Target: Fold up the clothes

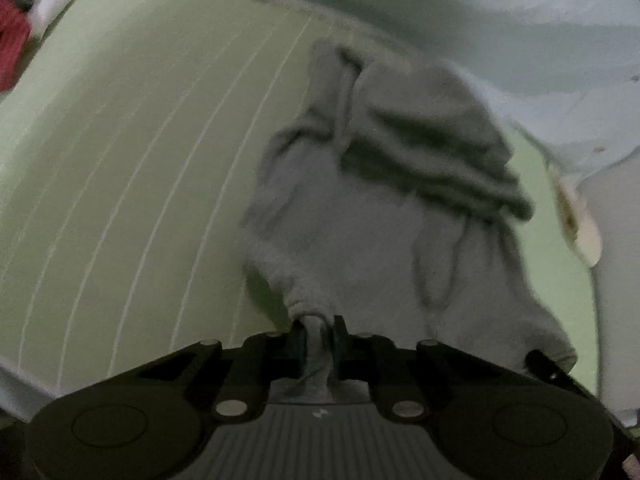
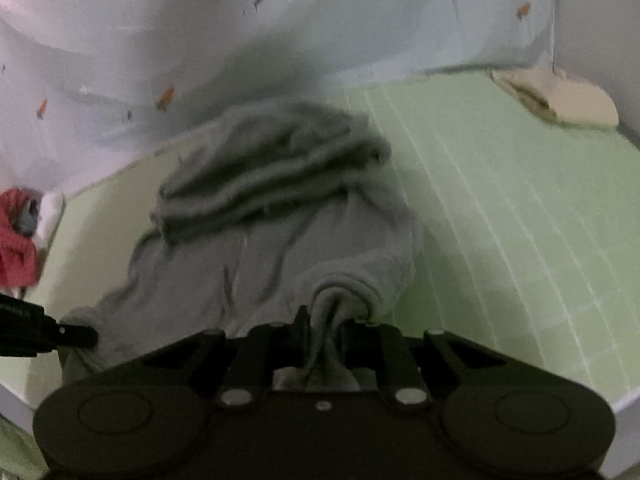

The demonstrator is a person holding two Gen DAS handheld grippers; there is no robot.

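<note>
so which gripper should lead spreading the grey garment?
Probably left gripper: open green mat on its side. Right gripper also pinches the grey garment; both hold edges.

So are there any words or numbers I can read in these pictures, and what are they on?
No text can be read.
Left gripper: a faint pale line of print on its black body in the right wrist view, too small and blurred to read.
Left gripper's grey ribbed base: a tiny white mark, a sign rather than letters.
White sheet: small orange and dark pictures, no words.

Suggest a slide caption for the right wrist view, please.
Right tool shut on grey garment over green mat.
</note>
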